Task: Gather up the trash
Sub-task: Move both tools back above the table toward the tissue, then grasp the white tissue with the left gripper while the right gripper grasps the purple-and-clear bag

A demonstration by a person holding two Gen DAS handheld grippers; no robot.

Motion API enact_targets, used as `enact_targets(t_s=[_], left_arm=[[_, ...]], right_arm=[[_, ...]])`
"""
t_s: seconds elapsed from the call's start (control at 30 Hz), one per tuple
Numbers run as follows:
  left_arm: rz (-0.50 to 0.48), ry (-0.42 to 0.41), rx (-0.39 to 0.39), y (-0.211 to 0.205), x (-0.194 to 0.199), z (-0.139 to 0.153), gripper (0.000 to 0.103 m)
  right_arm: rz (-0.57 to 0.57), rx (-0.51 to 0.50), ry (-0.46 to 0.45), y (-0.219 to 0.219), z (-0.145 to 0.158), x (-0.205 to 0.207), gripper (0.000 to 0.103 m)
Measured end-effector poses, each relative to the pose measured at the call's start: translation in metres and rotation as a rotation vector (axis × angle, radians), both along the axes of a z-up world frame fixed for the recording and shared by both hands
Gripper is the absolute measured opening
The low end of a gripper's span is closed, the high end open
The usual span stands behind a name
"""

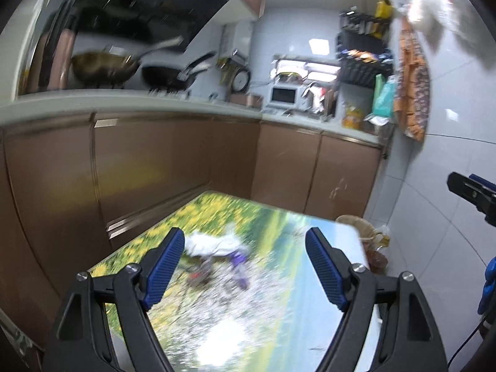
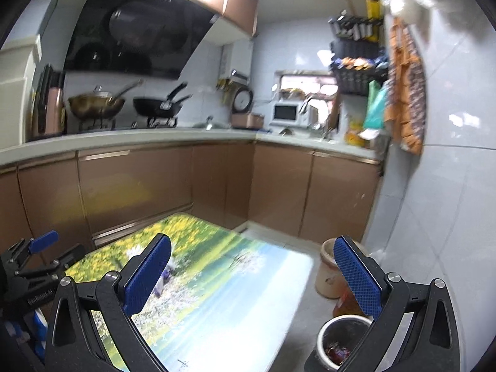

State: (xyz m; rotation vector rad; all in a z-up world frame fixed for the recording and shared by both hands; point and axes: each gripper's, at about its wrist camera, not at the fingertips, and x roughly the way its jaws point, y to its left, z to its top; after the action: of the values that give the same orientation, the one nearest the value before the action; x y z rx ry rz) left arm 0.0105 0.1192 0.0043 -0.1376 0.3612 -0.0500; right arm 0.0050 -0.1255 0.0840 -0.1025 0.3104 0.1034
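Note:
On the table (image 1: 279, 310) with a landscape print lies a small pile of trash: a crumpled white tissue (image 1: 210, 243), a purple wrapper (image 1: 239, 263) and a small red scrap (image 1: 194, 276), all blurred. My left gripper (image 1: 245, 235) is open just short of the pile, which shows between its blue fingers. My right gripper (image 2: 252, 245) is open over the table with nothing between its pads. In the right wrist view its left finger hides most of the pile; only a purple bit (image 2: 158, 288) shows. A round trash bin (image 2: 341, 338) with wrappers inside stands on the floor at the lower right.
A beige bucket (image 2: 327, 271) and an orange bottle (image 2: 345, 305) stand on the floor beside the table's right edge. Brown cabinets (image 2: 155, 186) under a counter with pans, a microwave (image 2: 286, 113) and a sink line the far side. A tiled wall (image 2: 449, 217) closes the right.

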Motion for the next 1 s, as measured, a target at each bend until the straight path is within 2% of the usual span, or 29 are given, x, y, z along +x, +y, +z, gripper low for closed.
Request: enact_targets(t_s=[0.23, 0.33, 0.5, 0.67, 0.8, 1.0], left_arm=[[0.039, 0.141, -0.079, 0.084, 0.047, -0.055, 0.079], [0.031, 0.193, -0.092, 0.102, 0.068, -0.074, 0.079], [-0.010, 0.256, -0.117, 0.112, 0.108, -0.096, 0.078], [-0.060, 0.320, -0.164, 0.116, 0.158, -0.117, 0.076], [-0.108, 0.365, -0.166, 0.106, 0.196, -0.129, 0.064], [-0.139, 0.438, -0.169, 0.092, 0.234, -0.147, 0.064]], right_arm=[[0.151, -0.044, 0.147, 0.050, -0.044, 0.072, 0.101], [0.223, -0.043, 0.219, 0.073, -0.066, 0.101, 0.091], [0.332, -0.035, 0.361, 0.111, -0.110, 0.157, 0.065], [0.389, -0.049, 0.451, 0.141, -0.145, 0.196, 0.063], [0.425, -0.056, 0.516, 0.160, -0.175, 0.215, 0.063], [0.463, -0.034, 0.619, 0.173, -0.213, 0.237, 0.063]])
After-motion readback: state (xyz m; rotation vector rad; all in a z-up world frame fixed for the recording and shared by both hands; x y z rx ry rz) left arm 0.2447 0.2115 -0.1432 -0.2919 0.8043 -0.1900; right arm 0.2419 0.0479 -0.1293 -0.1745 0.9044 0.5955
